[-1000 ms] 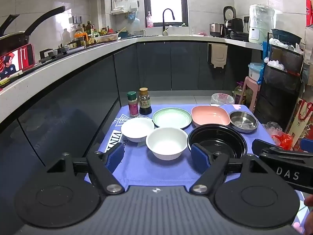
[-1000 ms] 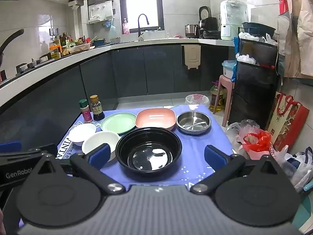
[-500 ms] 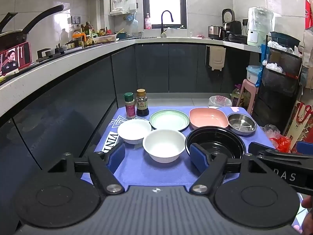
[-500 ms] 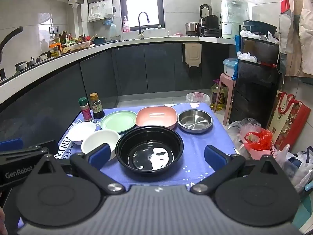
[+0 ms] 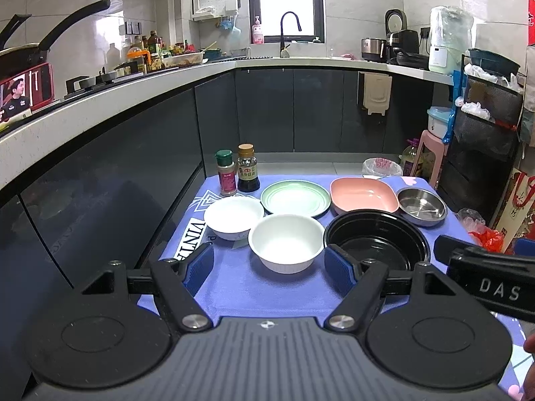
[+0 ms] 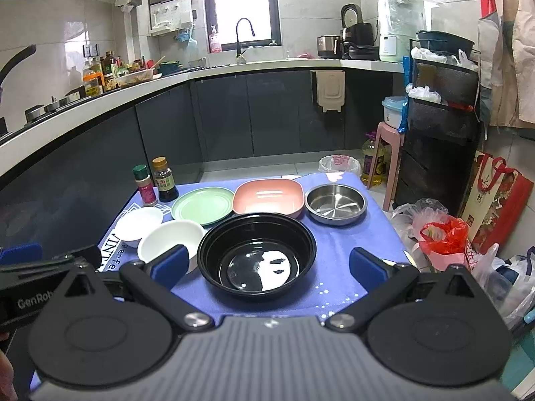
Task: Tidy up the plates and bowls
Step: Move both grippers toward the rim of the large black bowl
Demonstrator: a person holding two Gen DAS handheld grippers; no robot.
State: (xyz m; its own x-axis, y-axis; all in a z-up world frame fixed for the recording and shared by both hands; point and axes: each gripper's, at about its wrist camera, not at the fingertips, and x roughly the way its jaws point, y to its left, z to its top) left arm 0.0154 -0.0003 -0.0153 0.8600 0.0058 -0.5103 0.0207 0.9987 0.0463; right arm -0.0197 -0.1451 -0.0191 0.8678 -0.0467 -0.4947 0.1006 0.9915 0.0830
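Note:
On a low table with a blue cloth (image 5: 234, 287) stand two white bowls (image 5: 286, 242) (image 5: 234, 212), a green plate (image 5: 295, 197), a pink dish (image 5: 362, 195), a steel dish (image 5: 422, 205) and a large black bowl (image 5: 376, 239). My left gripper (image 5: 270, 269) hangs open over the near edge, its fingers flanking the nearer white bowl without touching it. My right gripper (image 6: 265, 265) is open too, spread wide around the black bowl (image 6: 256, 253) and short of it. In the right wrist view also lie the green plate (image 6: 202, 205), pink dish (image 6: 267, 197) and steel dish (image 6: 336, 203).
A spice jar (image 5: 224, 173) and a sauce bottle (image 5: 248, 168) stand at the cloth's far left corner. Dark kitchen cabinets (image 5: 133, 153) run close along the left. Plastic bags (image 6: 441, 234) and a black rack (image 6: 441, 127) crowd the floor at the right.
Both grippers have shifted slightly, so the dishes sit a little lower and closer in view. Nothing on the table has moved and both grippers stay open.

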